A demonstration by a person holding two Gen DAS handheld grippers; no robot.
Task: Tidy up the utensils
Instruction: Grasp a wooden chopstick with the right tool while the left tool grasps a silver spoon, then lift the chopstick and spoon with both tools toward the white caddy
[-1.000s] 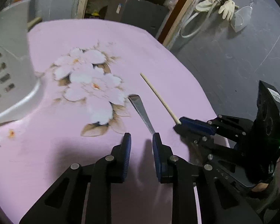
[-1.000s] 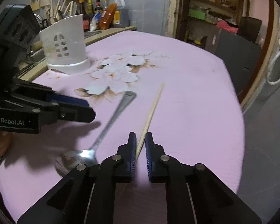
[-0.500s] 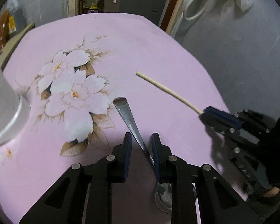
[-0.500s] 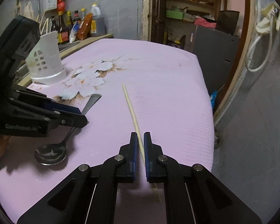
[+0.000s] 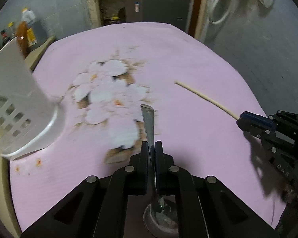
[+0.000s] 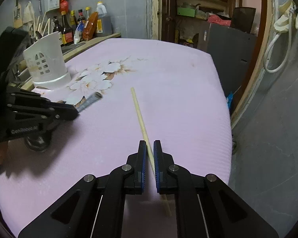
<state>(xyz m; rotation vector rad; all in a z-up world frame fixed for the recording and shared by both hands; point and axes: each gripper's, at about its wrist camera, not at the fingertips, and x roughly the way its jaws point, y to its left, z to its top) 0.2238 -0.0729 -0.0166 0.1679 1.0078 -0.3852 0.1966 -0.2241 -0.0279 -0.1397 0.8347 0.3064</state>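
- Left gripper (image 5: 151, 148): pinching the metal spoon (image 5: 149, 123) by its handle, bowl under the fingers.
- Right gripper (image 6: 149, 150): closed around the wooden chopstick (image 6: 138, 107), lying on the pink tablecloth (image 6: 178, 91).
- White utensil holder (image 6: 46, 65): upright, far left.

A steel spoon (image 5: 149, 123) and a pale wooden chopstick (image 6: 140, 117) lie near a white perforated holder (image 6: 46, 69).

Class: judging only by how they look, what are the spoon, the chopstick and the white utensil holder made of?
Spoon: likely stainless steel; grey, glossy, reflective bowl and handle.
Chopstick: probably bamboo or wood; pale tan, matte, no shine.
Utensil holder: seemingly moulded plastic; uniform white, smooth, with cut-out window slots.
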